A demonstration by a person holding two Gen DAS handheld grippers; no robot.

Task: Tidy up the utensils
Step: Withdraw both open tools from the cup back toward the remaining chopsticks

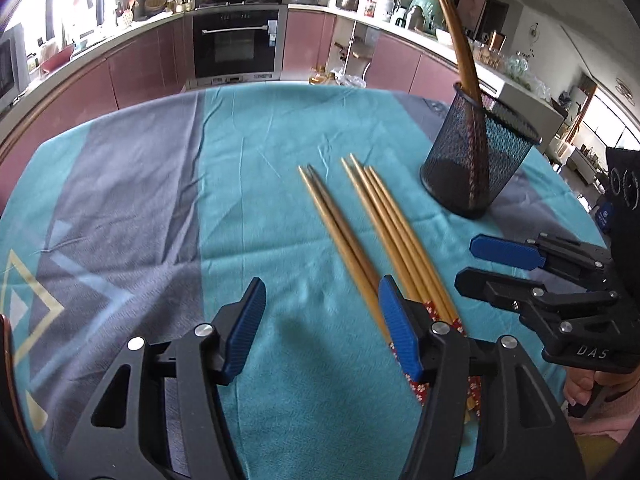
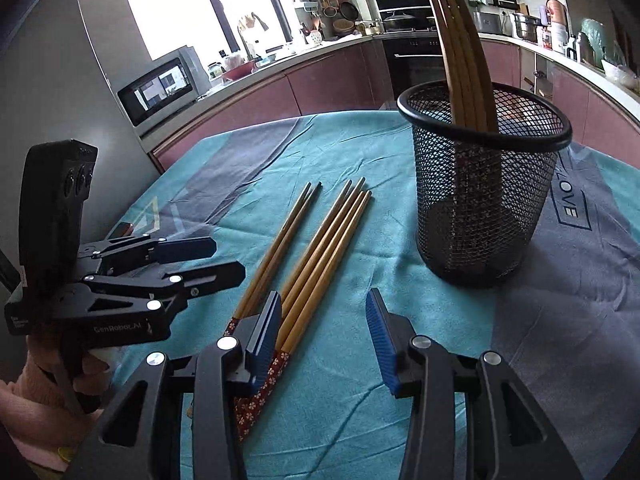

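1. Between and just ahead of the 2 grippers, a loose bundle of wooden chopsticks (image 1: 360, 224) lies flat on a teal and grey tablecloth (image 1: 240, 160), tips pointing away from both cameras.
2. Left gripper (image 1: 320, 304) hangs over the cloth with its jaws parted fairly wide and nothing between the blue pads; the chopsticks lie under and just beyond its right finger (image 1: 400, 320), not inside the gap.
3. Right gripper (image 2: 324, 320) hovers with its jaws moderately apart and only bare cloth in the gap; the chopsticks run past the outer side of its left finger (image 2: 264, 332).
4. Chopsticks on the cloth form 2 groups, a pair on the left-gripper side and 4 beside it, with red flower-patterned handle ends (image 2: 260, 392) nearest the grippers.
5. Ahead of the right gripper and a little to its right, a black mesh holder (image 2: 480, 200) stands upright on the cloth, well apart from both grippers.
6. Inside the holder, several more chopsticks (image 2: 460, 60) lean together, their tips up above the rim.
7. A hand in a pink sleeve (image 2: 52, 380) grips the handle of the left gripper.
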